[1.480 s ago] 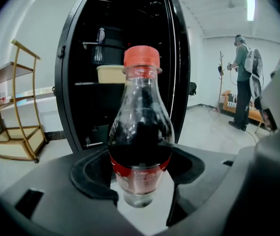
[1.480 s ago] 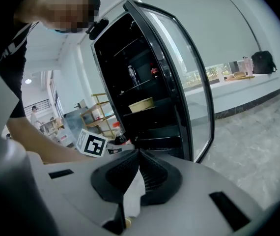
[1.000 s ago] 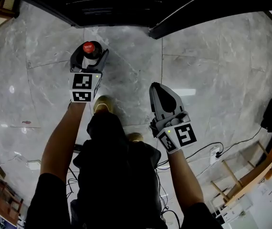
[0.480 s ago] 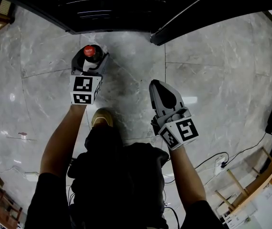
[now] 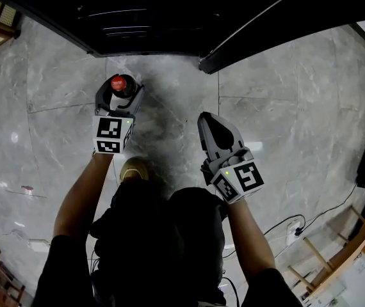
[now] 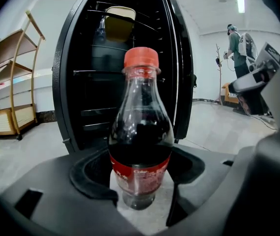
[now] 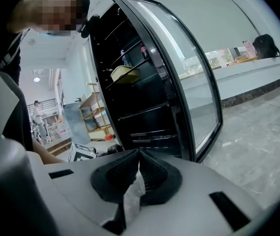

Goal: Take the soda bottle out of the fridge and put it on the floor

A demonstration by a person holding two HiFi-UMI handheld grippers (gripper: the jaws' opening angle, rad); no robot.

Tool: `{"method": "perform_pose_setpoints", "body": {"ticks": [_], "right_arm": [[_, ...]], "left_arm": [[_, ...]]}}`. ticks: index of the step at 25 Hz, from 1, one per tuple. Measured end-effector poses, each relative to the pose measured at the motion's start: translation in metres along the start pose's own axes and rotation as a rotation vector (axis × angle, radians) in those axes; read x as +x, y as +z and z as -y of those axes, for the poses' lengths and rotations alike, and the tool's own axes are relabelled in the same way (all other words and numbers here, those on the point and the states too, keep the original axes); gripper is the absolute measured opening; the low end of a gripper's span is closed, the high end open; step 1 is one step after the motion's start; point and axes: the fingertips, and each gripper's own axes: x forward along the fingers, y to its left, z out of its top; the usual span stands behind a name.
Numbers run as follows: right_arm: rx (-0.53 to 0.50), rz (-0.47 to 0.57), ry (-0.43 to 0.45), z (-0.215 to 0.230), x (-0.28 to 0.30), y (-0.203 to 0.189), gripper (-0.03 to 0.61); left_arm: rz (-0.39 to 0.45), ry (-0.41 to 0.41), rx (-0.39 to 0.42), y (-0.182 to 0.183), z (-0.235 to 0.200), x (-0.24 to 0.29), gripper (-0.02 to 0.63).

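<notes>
- So the soda bottle is already out of the fridge. It stands upright right between the jaws of the left gripper, red cap up, with the open fridge straight ahead of the jaw tips.
- The left gripper is spread wide, but that's because it's pinching the fat part of the bottle. The pads sit either side of the label, so it isn't let go yet.
- What's changed over the last second: the left gripper has come down with the bottle, and the person has sunk lower too. The fridge's bottom edge fills more of the top of the head view than it did. Most of that drop came early, and the last half second looks almost still.
- The floor shows just under the bottle's base in the left gripper view. I can't say for sure if it's touching down or a hair above.
- The right gripper is pressed together on nothing, off to the right of the left one. It points at the glass door and has dropped along with it.
- My read: the carry is basically done, and what's left is settling the base flat and opening the jaws. Pulling back crooked could knock the bottle over, since it's tall and narrow.
</notes>
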Motion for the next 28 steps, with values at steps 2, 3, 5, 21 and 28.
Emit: {"method": "perform_pose_setpoints", "body": {"ticks": [2,3,5,21,28], "right_arm": [[-0.004,0.011,0.003,0.005,0.003,0.003,0.025],[-0.006,0.015,0.003,0.007,0.004,0.005,0.025],[-0.011,0.023,0.002,0.012,0.006,0.008,0.025],[-0.052,-0.02,-0.015,-0.014,-0.012,0.085,0.025],[0.024,-0.02,-0.039,-0.072,-0.071,0.182,0.025]], "left_arm": [[0.009,0.003,0.003,0.0,0.0,-0.001,0.313],[0.011,0.005,0.004,0.0,0.001,-0.001,0.313],[0.013,0.007,0.006,-0.001,0.001,-0.001,0.313],[-0.067,-0.011,0.0,0.056,0.005,-0.047,0.313],[-0.108,-0.021,-0.04,0.162,0.019,-0.119,0.314]]}}
